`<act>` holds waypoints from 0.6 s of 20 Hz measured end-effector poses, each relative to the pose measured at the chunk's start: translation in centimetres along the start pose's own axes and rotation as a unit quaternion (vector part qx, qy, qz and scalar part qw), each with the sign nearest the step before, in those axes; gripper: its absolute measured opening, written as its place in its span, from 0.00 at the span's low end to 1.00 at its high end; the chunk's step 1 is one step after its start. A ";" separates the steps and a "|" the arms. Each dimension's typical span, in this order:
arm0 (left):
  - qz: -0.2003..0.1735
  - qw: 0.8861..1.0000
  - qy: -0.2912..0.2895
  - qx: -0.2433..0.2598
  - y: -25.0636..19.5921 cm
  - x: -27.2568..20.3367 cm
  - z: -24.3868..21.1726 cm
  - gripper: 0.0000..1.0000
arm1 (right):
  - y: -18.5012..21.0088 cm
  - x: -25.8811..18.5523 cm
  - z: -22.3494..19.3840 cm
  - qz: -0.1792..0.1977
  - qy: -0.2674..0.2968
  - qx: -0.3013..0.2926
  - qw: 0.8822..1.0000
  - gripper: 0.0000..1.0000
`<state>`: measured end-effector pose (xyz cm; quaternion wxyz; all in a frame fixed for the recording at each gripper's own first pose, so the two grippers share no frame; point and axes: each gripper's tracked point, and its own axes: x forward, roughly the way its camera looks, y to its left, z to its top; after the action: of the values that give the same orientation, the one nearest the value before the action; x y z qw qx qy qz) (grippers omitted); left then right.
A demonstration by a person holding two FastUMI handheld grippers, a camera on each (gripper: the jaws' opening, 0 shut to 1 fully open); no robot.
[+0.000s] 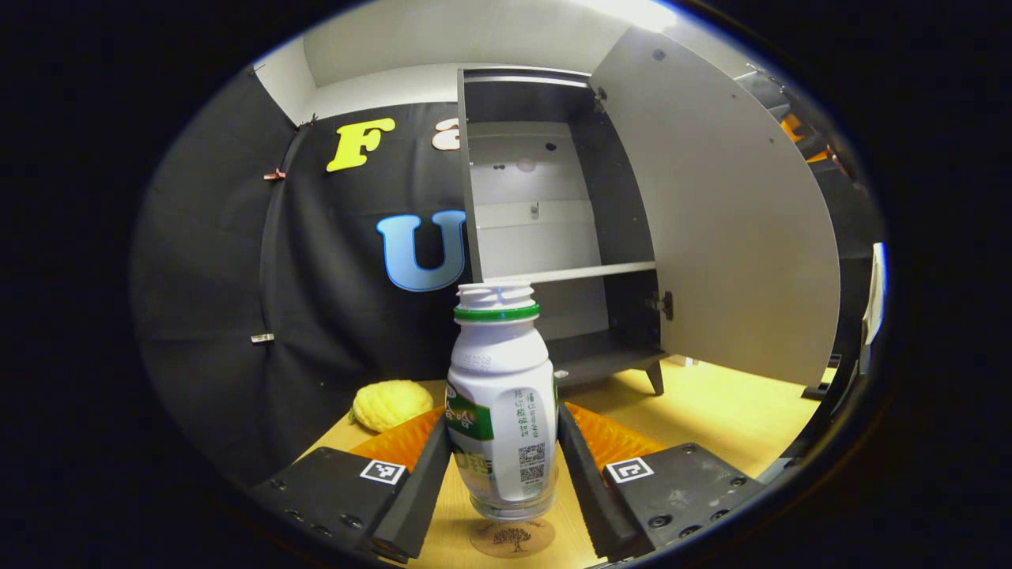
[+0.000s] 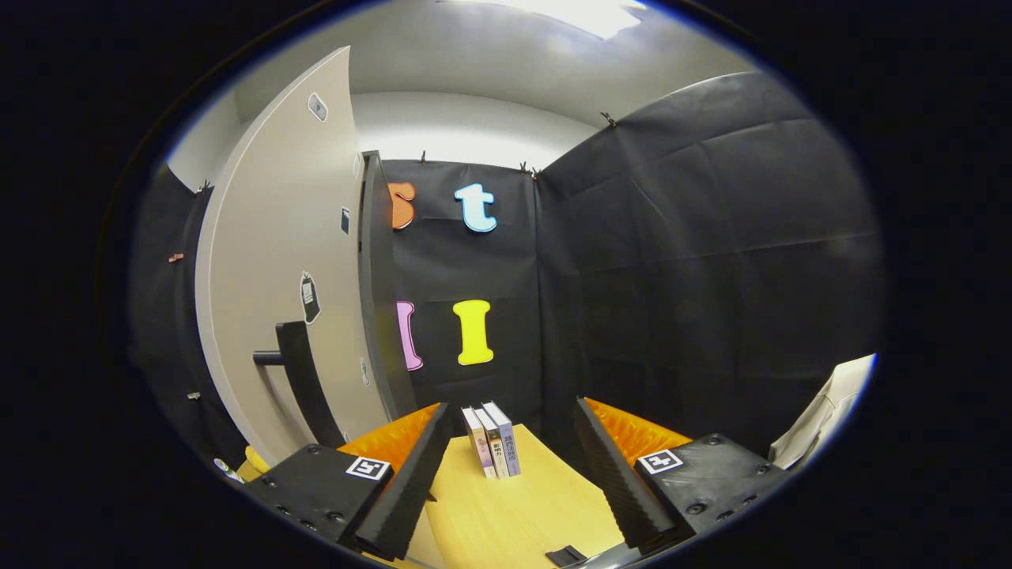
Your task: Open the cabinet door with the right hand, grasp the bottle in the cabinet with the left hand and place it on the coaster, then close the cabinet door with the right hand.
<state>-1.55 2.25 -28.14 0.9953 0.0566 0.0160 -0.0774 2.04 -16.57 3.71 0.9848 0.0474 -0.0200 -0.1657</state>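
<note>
At frame centre the bottle point(image 1: 503, 403) looks like glossy white plastic with a printed label, the coaster point(image 1: 512, 537) below it like matt cork or wood, the desk point(image 1: 727, 411) smooth pale wood, and the cabinet door point(image 1: 711, 213) at the right matt board.

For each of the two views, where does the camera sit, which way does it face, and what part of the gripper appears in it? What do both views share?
Left gripper view: rides on the left gripper, faces the open cabinet; its fingers flank the bottle above the coaster.
Right gripper view: rides on the right gripper, faces the booth corner and three books; its fingers stand apart, empty.
Shared: the open cabinet door and the wooden table.
</note>
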 end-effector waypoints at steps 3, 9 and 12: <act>-0.003 1.000 0.005 -0.006 0.1 0.0 -2.8 0.77 | -0.2 -0.3 -0.6 -0.006 0.008 -0.010 1.000 0.98; -0.001 1.000 0.021 -0.013 -0.1 1.0 -7.7 0.77 | -0.9 -0.7 -1.4 -0.022 0.026 -0.029 0.999 0.98; -0.001 1.000 0.024 -0.021 -0.2 1.3 -9.0 0.77 | -0.7 -0.8 -1.6 -0.027 0.031 -0.033 0.999 0.98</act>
<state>-0.54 2.94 -37.12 0.9955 0.0379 0.0412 -0.0762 1.13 -16.77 2.02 0.9811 0.0201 0.0170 -0.1916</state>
